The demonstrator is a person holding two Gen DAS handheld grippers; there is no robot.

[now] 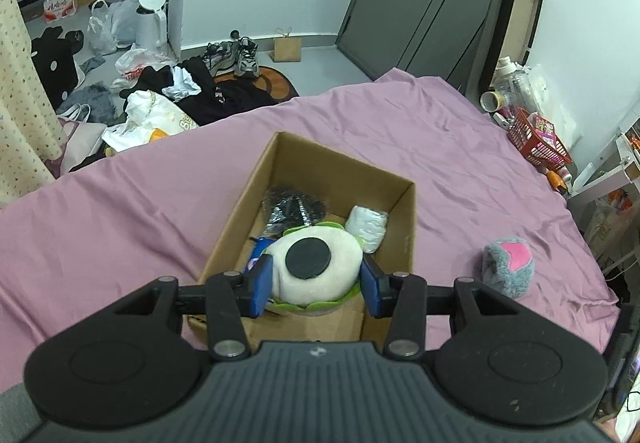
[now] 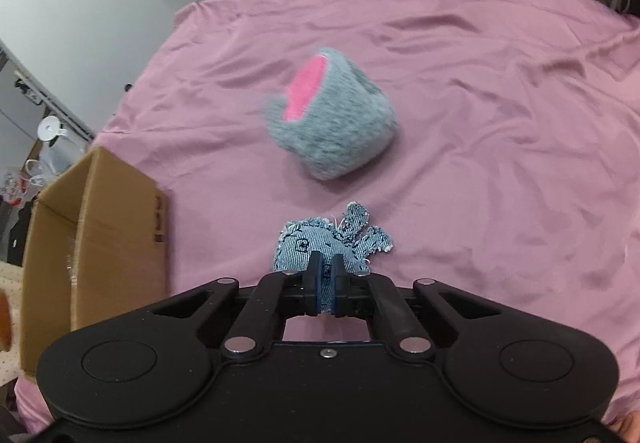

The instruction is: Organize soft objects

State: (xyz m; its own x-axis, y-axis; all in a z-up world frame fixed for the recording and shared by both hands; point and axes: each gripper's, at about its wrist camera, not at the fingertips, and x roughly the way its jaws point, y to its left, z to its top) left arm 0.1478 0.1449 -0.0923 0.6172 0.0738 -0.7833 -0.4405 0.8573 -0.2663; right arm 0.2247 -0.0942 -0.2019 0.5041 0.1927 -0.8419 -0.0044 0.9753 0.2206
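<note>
The white round plush (image 1: pixel 316 269), with a black disc on its face and a green fringe around its base, sits low in the centre of the left wrist view, between the blue pads of the left gripper (image 1: pixel 316 283), which stand wide apart on either side of it; whether the pads press it I cannot tell. Its disc faces up toward the camera, and it lies over the near end of the open cardboard box (image 1: pixel 240 211), whose long axis runs from the lower centre toward the upper centre of the frame. Deeper in the box lie a black crinkled packet (image 1: pixel 294 207) and a white wrapped bundle (image 1: pixel 367 227). In the right wrist view the right gripper (image 2: pixel 326 287) is clamped on a denim fabric toy (image 2: pixel 320 243), whose frayed ears point to the upper right. Beyond it, mid-frame, a grey furry plush (image 2: pixel 340 123) with a pink patch rests on the pink sheet (image 2: pixel 500 123), blurred. No writing is legible on the box.
</note>
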